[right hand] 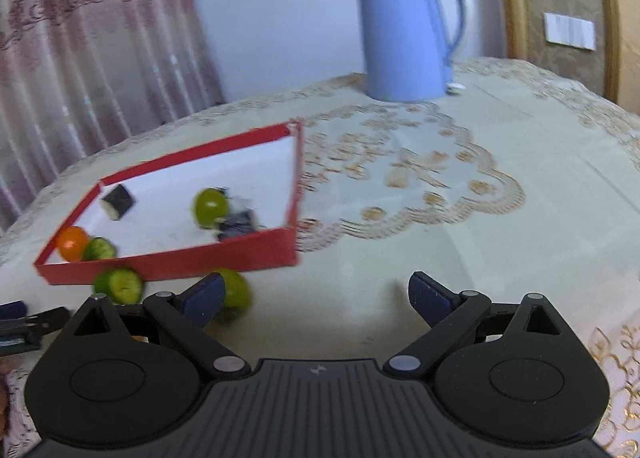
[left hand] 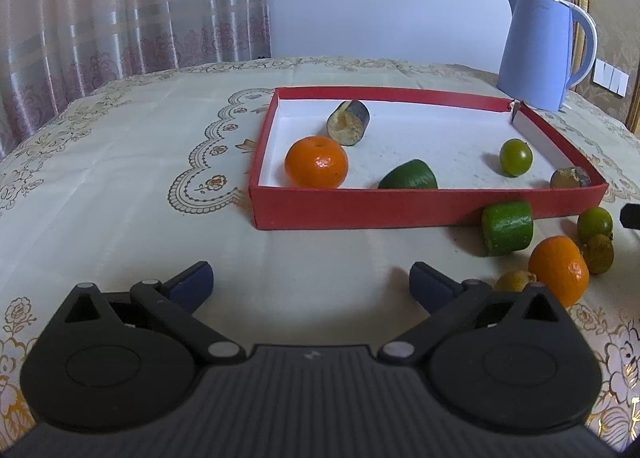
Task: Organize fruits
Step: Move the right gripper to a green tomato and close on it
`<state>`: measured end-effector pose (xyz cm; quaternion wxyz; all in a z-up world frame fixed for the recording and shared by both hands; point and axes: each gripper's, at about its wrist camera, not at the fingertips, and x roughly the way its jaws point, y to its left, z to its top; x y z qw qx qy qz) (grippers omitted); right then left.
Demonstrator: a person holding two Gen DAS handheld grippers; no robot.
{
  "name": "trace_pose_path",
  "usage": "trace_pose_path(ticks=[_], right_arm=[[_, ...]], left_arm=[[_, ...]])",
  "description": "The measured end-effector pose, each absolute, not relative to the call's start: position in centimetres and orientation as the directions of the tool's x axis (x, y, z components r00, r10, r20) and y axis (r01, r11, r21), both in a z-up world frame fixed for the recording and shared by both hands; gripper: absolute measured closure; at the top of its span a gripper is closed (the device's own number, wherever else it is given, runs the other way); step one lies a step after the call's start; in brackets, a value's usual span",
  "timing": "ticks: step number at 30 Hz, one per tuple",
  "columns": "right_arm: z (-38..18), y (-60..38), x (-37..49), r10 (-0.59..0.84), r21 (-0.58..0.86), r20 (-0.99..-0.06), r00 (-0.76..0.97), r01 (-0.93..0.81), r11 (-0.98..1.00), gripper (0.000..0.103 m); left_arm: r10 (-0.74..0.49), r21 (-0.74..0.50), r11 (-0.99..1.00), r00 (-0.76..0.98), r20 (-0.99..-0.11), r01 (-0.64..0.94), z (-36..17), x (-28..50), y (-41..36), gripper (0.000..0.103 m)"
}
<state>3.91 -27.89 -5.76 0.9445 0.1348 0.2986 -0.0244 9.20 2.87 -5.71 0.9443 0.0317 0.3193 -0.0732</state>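
A red tray (left hand: 360, 212) with a white floor holds an orange (left hand: 316, 162), an eggplant piece (left hand: 348, 122), a green piece (left hand: 408, 176), a lime (left hand: 516, 157) and another eggplant piece (left hand: 570, 177). In front of its right corner lie a cucumber piece (left hand: 507, 227), a second orange (left hand: 559, 270) and small limes (left hand: 595, 224). My left gripper (left hand: 311, 284) is open and empty above the cloth before the tray. My right gripper (right hand: 316, 298) is open and empty, with a lime (right hand: 237, 292) beside its left fingertip (right hand: 204, 298). The tray (right hand: 180, 264) shows blurred there.
A blue kettle (left hand: 540, 50) stands behind the tray's far right corner, also in the right wrist view (right hand: 408, 30). An embroidered cream cloth (left hand: 140, 178) covers the table. Curtains hang behind at left. The other gripper's tip (left hand: 631, 216) shows at the right edge.
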Motion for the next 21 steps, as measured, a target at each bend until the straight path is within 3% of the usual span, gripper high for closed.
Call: trace_pose_path(ticks=[5,10,17,21], right_arm=[[-5.4,-25.5,5.0,0.052,0.188,-0.575,0.817,0.069,0.980,0.006],[-5.9,-24.6,6.3,0.063,0.179,-0.600,0.797,0.057,0.982,0.032],[-6.2,-24.0,6.9,0.092,0.204,-0.599,0.796,0.040,0.978,0.039],[-6.1,-23.5,7.0,0.114,0.218,-0.591,0.798,0.022,0.976,0.063]], left_arm=[[-0.118,0.014,0.987,0.786,-0.607,0.159,-5.7,9.1,2.9,0.000],[-0.120,0.012,0.987,0.786,-0.606,0.159,-5.7,9.1,2.9,0.000],[-0.122,0.010,0.987,0.786,-0.606,0.161,-5.6,9.1,2.9,0.000],[-0.122,0.010,0.987,0.786,-0.607,0.161,-5.6,9.1,2.9,0.000]])
